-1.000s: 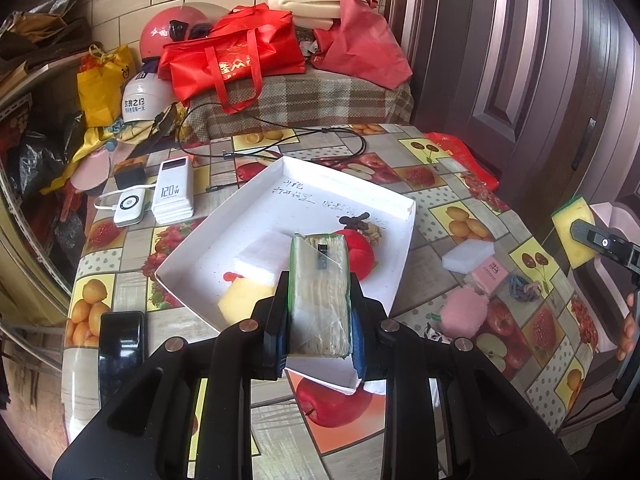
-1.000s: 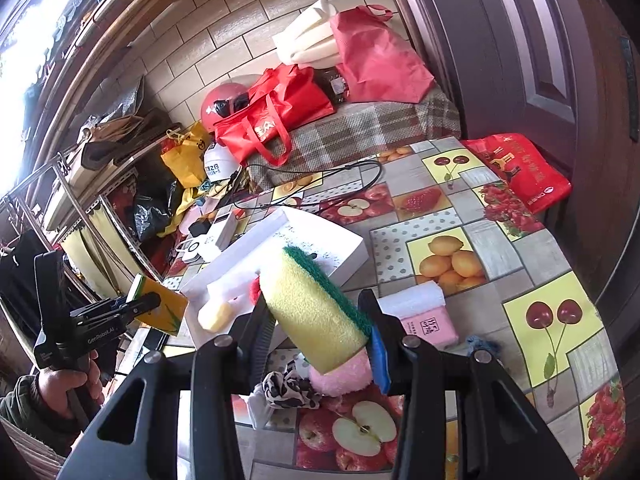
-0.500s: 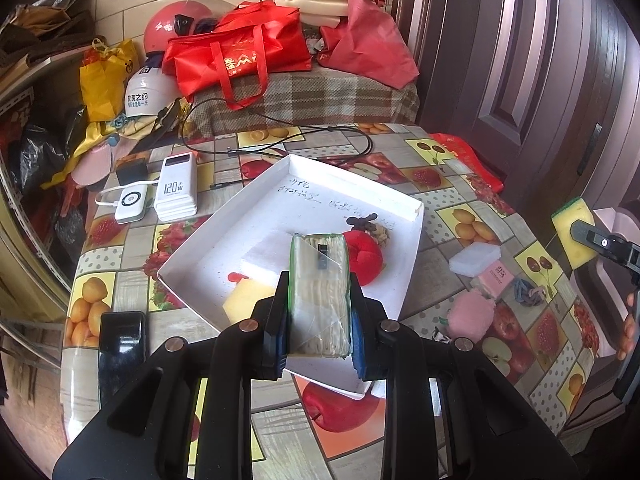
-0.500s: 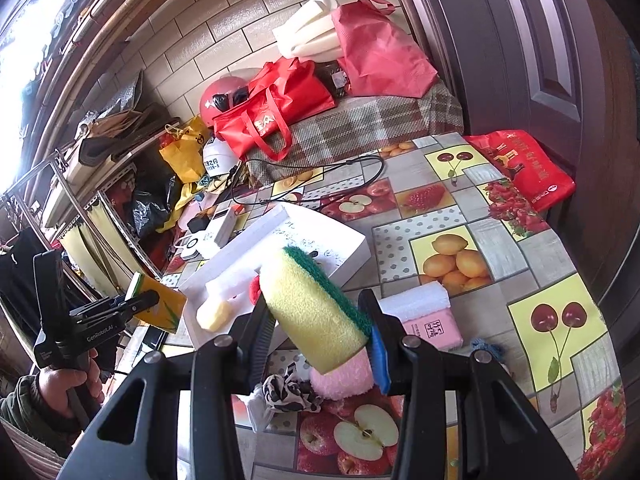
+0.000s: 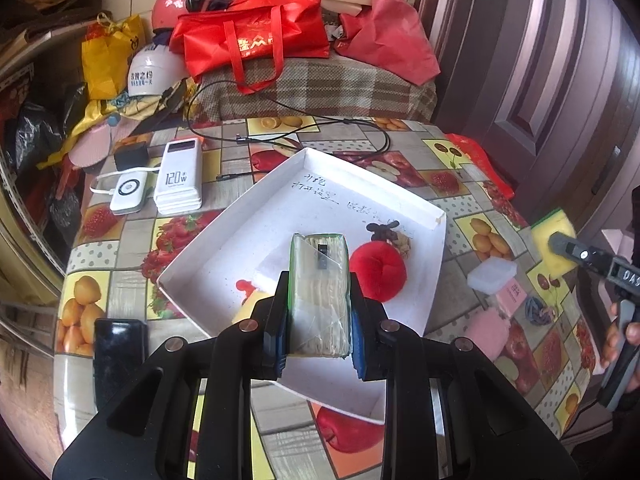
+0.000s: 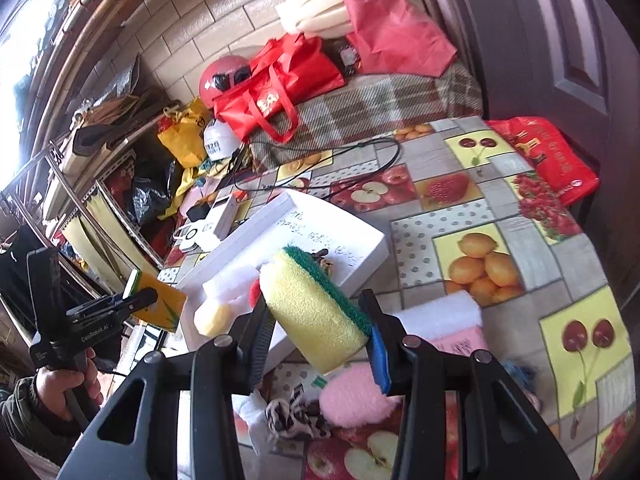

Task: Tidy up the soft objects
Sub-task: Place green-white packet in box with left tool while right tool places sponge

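Note:
My left gripper (image 5: 319, 312) is shut on a clear-wrapped pack with green edges (image 5: 320, 280), held over the near side of the white tray (image 5: 360, 200). In the tray lie a red plush ball (image 5: 378, 266), a white foam block (image 5: 270, 268), a yellow sponge piece (image 5: 248, 308) and a dark hair tie (image 5: 382, 230). My right gripper (image 6: 320, 332) is shut on a yellow sponge with a green scouring layer (image 6: 312, 312), just right of the tray (image 6: 352, 240). On the table below it are a pink puff (image 6: 352, 396) and a leopard scrunchie (image 6: 296, 412).
Right of the tray lie a white foam block (image 5: 492, 276), a pink packet (image 5: 514, 292) and a blue scrunchie (image 5: 536, 308). Two power banks (image 5: 180, 178), a cable (image 5: 320, 136) and a black phone (image 5: 118, 350) are on the left. Red bags (image 5: 256, 36) and helmets fill the back; a door (image 5: 560, 80) stands right.
Both grippers have moved a little forward toward the tray, each still gripping its object. Nothing on the table or in the tray has shifted.

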Available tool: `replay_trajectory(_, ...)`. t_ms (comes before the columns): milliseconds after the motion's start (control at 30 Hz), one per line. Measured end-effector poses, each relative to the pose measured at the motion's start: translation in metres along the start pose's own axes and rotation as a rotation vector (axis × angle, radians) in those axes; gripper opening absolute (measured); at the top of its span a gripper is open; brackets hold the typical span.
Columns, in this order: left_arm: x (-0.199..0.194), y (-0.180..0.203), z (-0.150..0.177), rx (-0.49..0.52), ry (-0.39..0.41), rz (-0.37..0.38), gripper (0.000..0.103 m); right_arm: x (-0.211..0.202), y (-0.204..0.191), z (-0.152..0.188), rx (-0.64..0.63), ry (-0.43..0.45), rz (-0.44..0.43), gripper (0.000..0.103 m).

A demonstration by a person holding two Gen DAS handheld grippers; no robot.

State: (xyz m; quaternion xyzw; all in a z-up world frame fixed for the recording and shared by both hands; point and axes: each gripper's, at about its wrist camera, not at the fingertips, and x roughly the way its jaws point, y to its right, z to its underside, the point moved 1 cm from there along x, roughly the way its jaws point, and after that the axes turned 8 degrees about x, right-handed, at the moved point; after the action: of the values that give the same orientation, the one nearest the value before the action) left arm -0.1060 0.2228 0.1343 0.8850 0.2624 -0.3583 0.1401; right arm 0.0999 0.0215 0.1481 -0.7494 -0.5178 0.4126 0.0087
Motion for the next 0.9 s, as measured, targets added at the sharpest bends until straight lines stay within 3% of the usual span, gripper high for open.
replay_trajectory(400,0.08,-0.01,-0.027,-0.018,-0.099,0.005,0.024,0.129,-0.021,-0.027,-0.018,-0.18,0.015,0.043)
replay_trajectory(633,0.103,-0.013,-0.036,0.008,-0.099,-0.004,0.029,0.174,-0.023,-0.031,-0.015,-0.193,0.039,0.045)
replay_trajectory(667,0.105,-0.013,-0.038,0.016,-0.1,-0.009,0.034,0.176,-0.024,-0.032,-0.016,-0.188,0.037,0.05)
replay_trajectory(733,0.107,-0.015,-0.039,0.025,-0.086,-0.025,0.066,0.18,-0.026,-0.033,-0.021,-0.187,0.031,0.07)
replay_trajectory(767,0.106,-0.015,-0.039,0.025,-0.071,-0.037,0.093,0.18,-0.027,-0.033,-0.025,-0.18,0.028,0.091)
replay_trajectory(800,0.104,-0.017,-0.038,0.022,-0.045,-0.046,0.101,0.18,-0.028,-0.034,-0.029,-0.167,0.029,0.103)
replay_trajectory(900,0.101,-0.02,-0.037,0.009,-0.024,-0.053,0.103,0.173,-0.029,-0.034,-0.033,-0.123,0.024,0.103)
